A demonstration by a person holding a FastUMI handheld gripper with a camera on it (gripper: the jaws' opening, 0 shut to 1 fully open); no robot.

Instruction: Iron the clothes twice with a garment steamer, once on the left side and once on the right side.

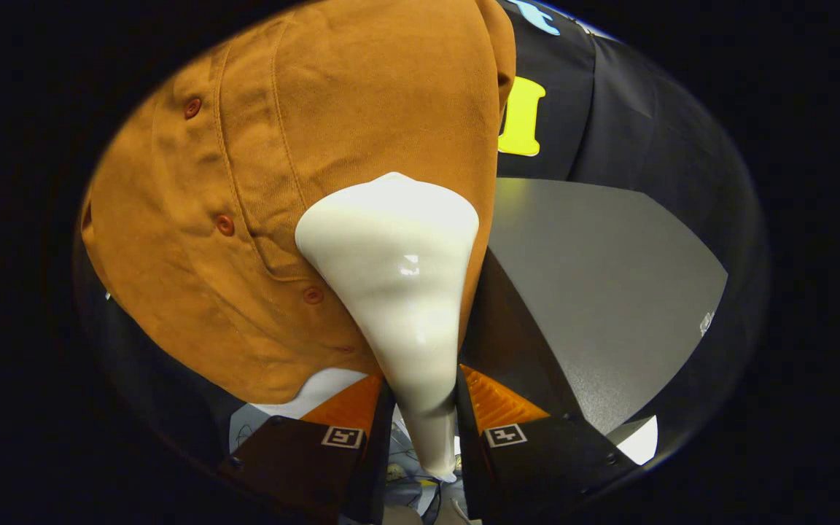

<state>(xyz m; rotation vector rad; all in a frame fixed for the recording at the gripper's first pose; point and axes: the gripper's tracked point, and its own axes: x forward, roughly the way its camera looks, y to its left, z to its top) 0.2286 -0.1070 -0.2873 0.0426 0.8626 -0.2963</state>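
The gripper (424,430) is clenched on the garment steamer (398,292), both fingers (351,408) pressing against its narrow cream handle from either side. The steamer's long axis runs straight forward along the fingers, its slim end back between them and its broad, rounded head pointing away, laid against the brown shirt (303,182). That head touches the cloth just beside the shirt's chest pocket, close to the garment's far edge. A row of reddish buttons (225,224) runs down the shirt on the other side of the steamer. Beyond the shirt's edge, past the steamer head, lies a grey table (609,292).
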